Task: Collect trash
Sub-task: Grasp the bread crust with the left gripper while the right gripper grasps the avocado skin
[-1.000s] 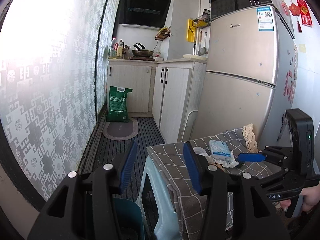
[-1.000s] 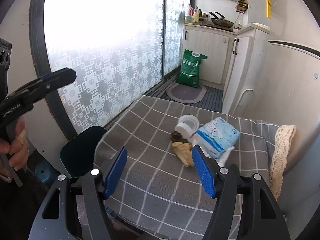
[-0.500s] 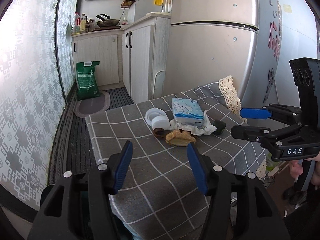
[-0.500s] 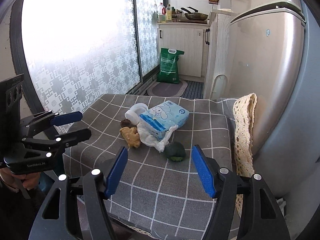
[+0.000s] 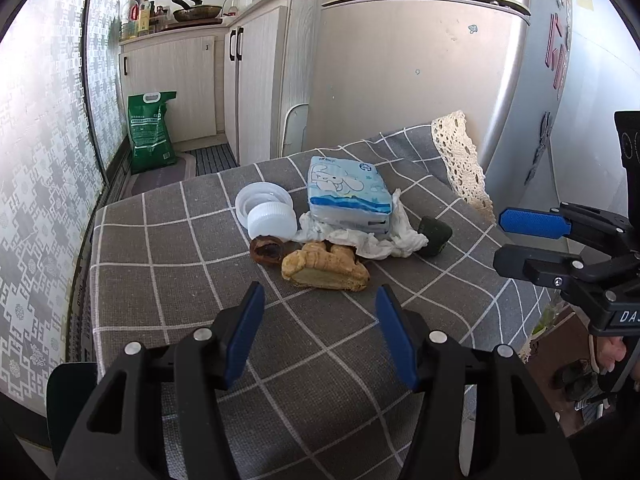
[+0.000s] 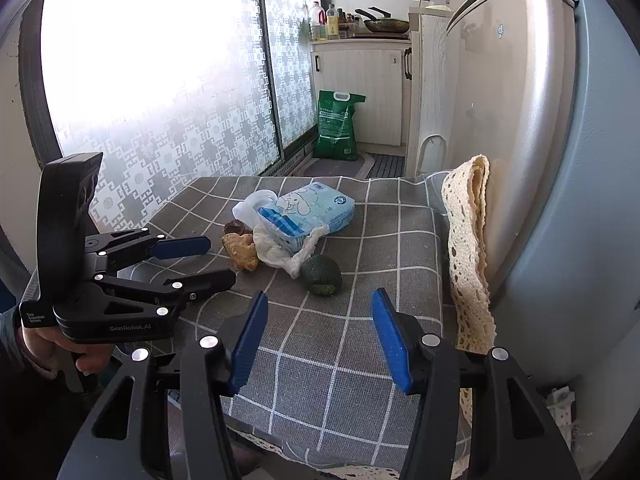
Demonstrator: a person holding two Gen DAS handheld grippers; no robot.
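The checked tablecloth (image 5: 168, 280) is now viewed closer than a second ago. Both the left gripper (image 5: 320, 316) and right gripper (image 6: 318, 322) are held apart, empty. The trash pile (image 5: 324, 236) lies mid-table, untouched; collection is judged not yet begun.

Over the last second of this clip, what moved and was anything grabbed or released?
Both came in over the grey checked tablecloth: the left hand-held gripper swung from the kitchen aisle toward the tan ginger-like lump, and the right hand-held gripper now faces the dark green round lump. Nothing grabbed or released. Both stay open; the trash pile is unmoved.
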